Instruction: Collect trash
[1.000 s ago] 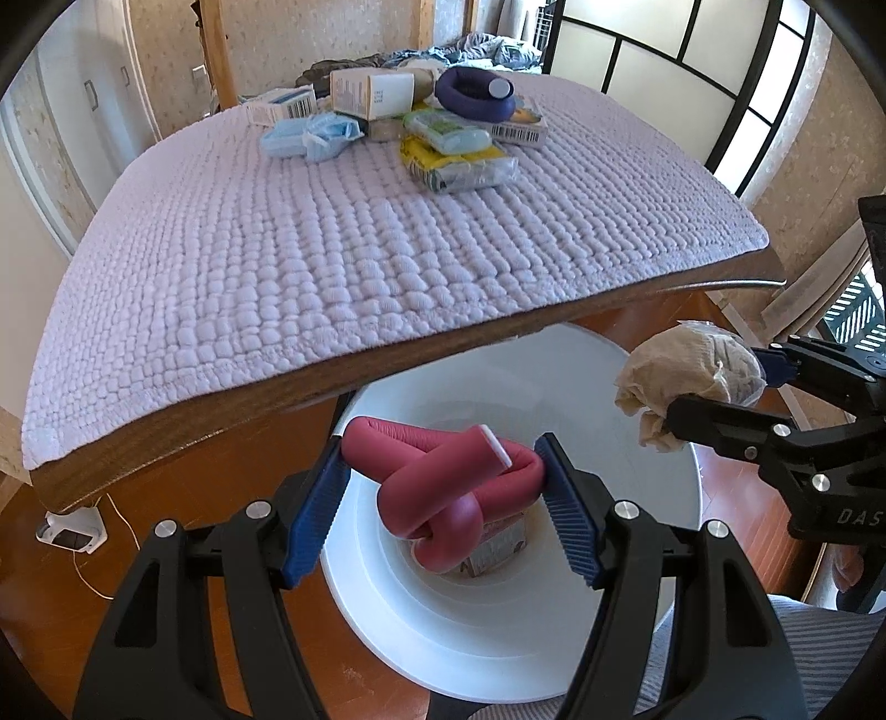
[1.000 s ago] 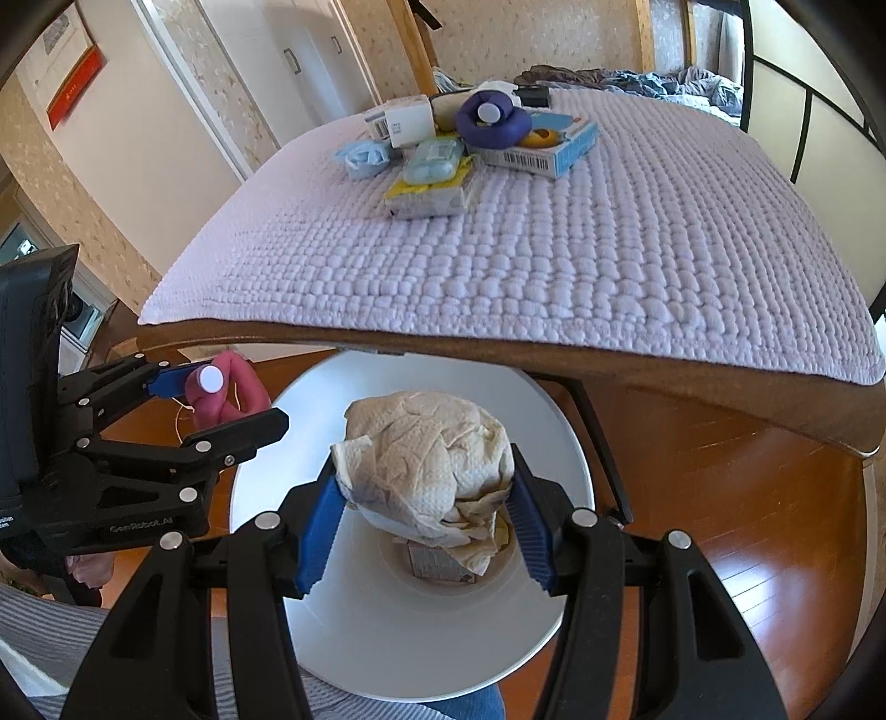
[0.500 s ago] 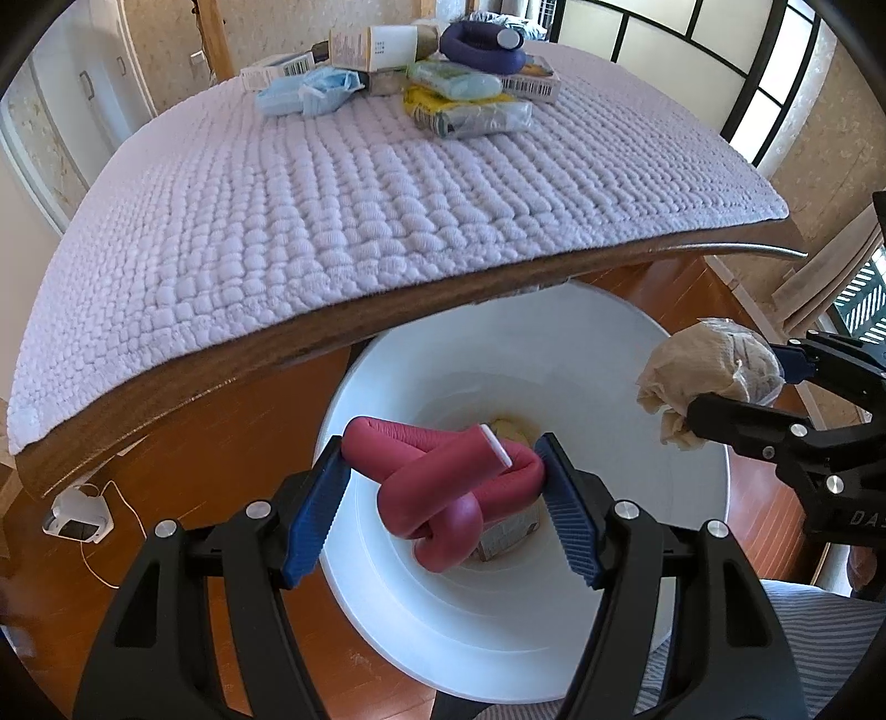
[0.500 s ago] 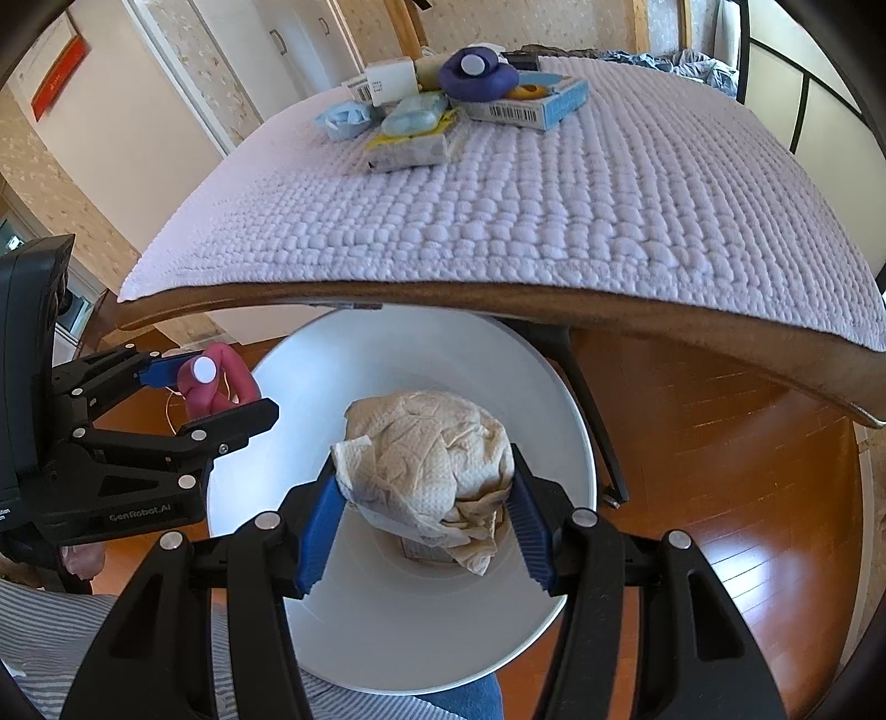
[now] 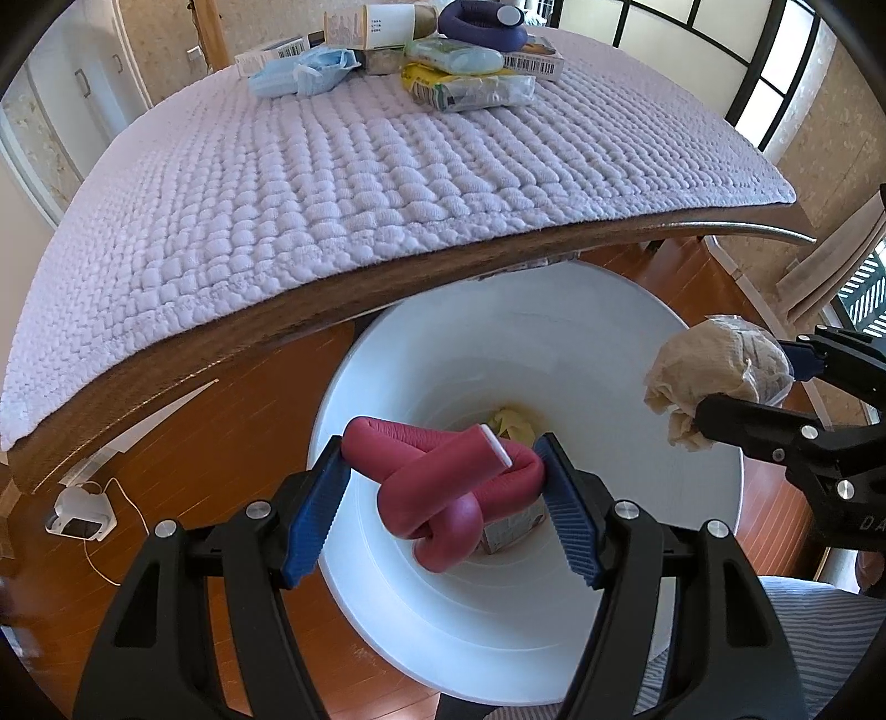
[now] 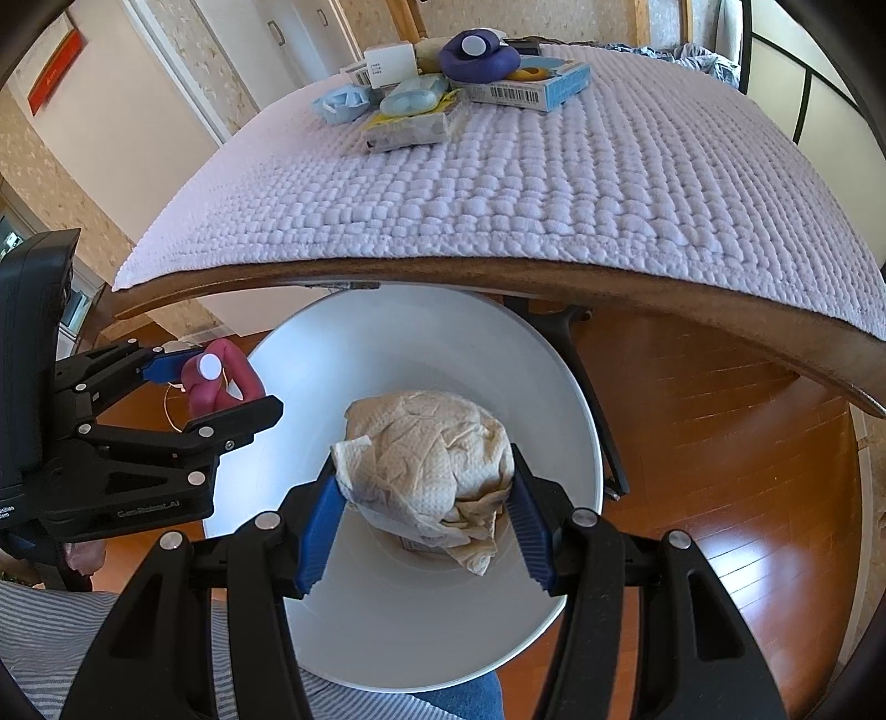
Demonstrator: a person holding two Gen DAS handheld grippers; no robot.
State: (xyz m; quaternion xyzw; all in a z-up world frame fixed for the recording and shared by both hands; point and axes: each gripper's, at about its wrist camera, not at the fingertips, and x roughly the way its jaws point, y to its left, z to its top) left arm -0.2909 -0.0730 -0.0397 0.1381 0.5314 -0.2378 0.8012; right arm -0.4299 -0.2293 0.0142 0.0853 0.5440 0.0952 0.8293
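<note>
Below, each hand-held gripper's load, pink foam twist and crumpled paper, hides bin contents.

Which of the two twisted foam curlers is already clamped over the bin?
The pink foam curler, gripped by the left gripper above the white bin. The purple foam curler lies on the far pile on the quilted table, untouched.
</note>
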